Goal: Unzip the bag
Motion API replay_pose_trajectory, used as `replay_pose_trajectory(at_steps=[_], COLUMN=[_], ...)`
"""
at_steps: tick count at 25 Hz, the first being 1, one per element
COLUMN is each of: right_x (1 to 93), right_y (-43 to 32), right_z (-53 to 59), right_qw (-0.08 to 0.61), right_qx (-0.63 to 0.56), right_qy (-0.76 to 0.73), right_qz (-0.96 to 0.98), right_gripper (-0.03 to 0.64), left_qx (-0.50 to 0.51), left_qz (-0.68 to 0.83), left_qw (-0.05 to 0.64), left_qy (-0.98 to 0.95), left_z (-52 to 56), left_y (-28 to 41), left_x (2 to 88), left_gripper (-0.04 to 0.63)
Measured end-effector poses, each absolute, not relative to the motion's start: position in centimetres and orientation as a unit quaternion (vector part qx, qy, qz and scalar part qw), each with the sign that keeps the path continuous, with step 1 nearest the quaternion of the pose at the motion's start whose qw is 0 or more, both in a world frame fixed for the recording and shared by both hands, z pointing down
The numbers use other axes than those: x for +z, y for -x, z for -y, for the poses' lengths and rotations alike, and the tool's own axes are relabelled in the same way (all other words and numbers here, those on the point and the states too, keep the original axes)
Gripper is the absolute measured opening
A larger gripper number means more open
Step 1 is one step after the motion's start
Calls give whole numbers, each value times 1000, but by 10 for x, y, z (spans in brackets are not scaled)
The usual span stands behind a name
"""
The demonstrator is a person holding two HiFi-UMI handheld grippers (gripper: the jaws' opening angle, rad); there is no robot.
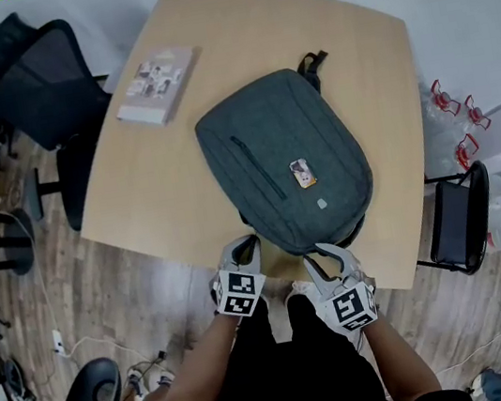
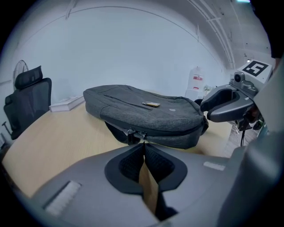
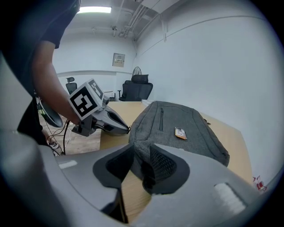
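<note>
The left gripper point(image 2: 143, 145) was pinched shut on what looked like the zip pull point(image 2: 141, 134). The right gripper point(image 3: 141, 165) clamped soft fabric at the 6 o'clock edge of the bag point(image 1: 283, 156), which lay flat in the middle of the desk point(image 1: 174, 198). Light and floppy, it likely needed that anchoring.

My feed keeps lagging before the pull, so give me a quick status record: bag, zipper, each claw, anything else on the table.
bag: gray backpack, lying flat on the wooden table
zipper: looks closed; zipper pull at the bag's near edge
left claw: shut on the zipper pull
right claw: shut on the backpack's near edge fabric
also on table: book, far left corner, apart from the bag
</note>
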State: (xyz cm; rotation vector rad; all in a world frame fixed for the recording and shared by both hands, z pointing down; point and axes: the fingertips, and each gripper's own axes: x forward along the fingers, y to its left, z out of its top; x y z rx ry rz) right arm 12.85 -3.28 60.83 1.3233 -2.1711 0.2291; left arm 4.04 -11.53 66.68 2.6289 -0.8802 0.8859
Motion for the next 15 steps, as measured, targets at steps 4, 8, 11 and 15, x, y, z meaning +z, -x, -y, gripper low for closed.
replay_pose_trajectory(at_steps=[4,8,11,15], right_x=[610,608,606,614], right_y=[-127,-127,-126,-114], right_z=[33,36,38,37], right_qw=[293,298,307,353], right_qx=[84,76,60,19], right_qy=[-489,-485,-475,-411], right_qz=[817,819,823,841], right_gripper=[115,115,115,155], left_qx=[320,329,325,321], left_qz=[305,299,296,289], left_qw=[96,79,81,88], left_qy=[-892,-892,-895,-897], left_z=[122,127,128,126], left_y=[-41,-47,-49,-48], left_x=[669,670,668,670], left_gripper=[29,31,29,28])
